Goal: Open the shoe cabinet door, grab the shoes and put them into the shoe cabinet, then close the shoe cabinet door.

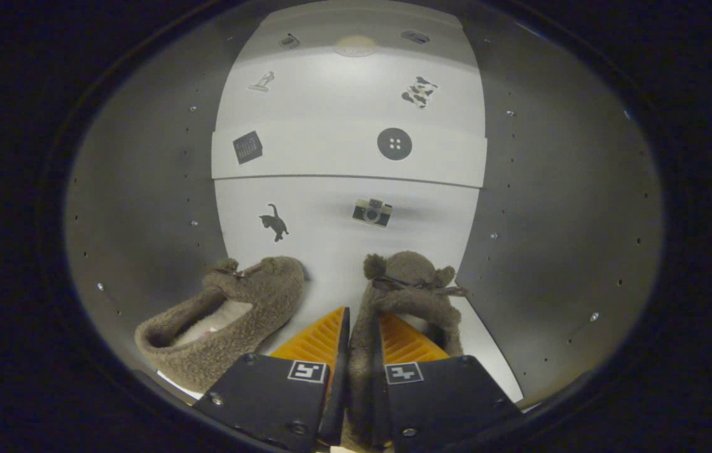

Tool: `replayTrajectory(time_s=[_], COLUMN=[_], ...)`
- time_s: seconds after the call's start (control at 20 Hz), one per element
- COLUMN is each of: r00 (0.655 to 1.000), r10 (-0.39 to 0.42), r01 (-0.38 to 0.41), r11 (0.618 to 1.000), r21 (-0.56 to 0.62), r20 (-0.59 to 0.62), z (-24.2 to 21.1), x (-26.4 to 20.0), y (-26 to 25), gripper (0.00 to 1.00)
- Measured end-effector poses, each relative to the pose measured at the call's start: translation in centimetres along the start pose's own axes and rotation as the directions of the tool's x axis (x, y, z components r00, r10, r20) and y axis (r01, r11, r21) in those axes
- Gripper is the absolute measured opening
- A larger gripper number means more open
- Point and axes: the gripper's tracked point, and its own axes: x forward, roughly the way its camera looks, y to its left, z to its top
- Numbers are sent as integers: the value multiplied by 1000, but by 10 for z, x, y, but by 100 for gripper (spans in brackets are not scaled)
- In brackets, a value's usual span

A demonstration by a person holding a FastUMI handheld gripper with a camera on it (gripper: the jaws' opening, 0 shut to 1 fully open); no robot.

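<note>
Biggest risk I'm seeing: the gripper (363,352) is clenching the side wall of the right slipper (407,296), so letting go too high or crooked is probably tipping it onto the left slipper (230,318) just beside it; the fuzzy fabric could also be snagging on the fingers; both slippers are sitting inside the shoe cabinet (142,201), under its shelf (331,154).

Counts inside the shoe cabinet (551,207)

Two fuzzy brown slippers: the left slipper (224,321) lies loose, and the right slipper (409,283) has its side wall pinched by one gripper (363,327) with two fingers. One shelf (331,160). Seven stickers on the back wall.
</note>
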Motion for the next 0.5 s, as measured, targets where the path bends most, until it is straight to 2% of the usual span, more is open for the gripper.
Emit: replayTrajectory(time_s=[0.05,0.15,0.25,0.45,0.5], r00=[999,999,999,992,993], r10=[-33,-32,-28,-88,-76], r01=[33,32,28,87,76], r11=[999,1000,1000,996,997], r21=[-10,1,6,7,2], r20=[22,33,23,88,93], z=[6,7,4,20,23], x=[-7,-12,-20,-62,-74], y=[-6,-4,-5,-18,-15], gripper=[26,49,55,67,75])
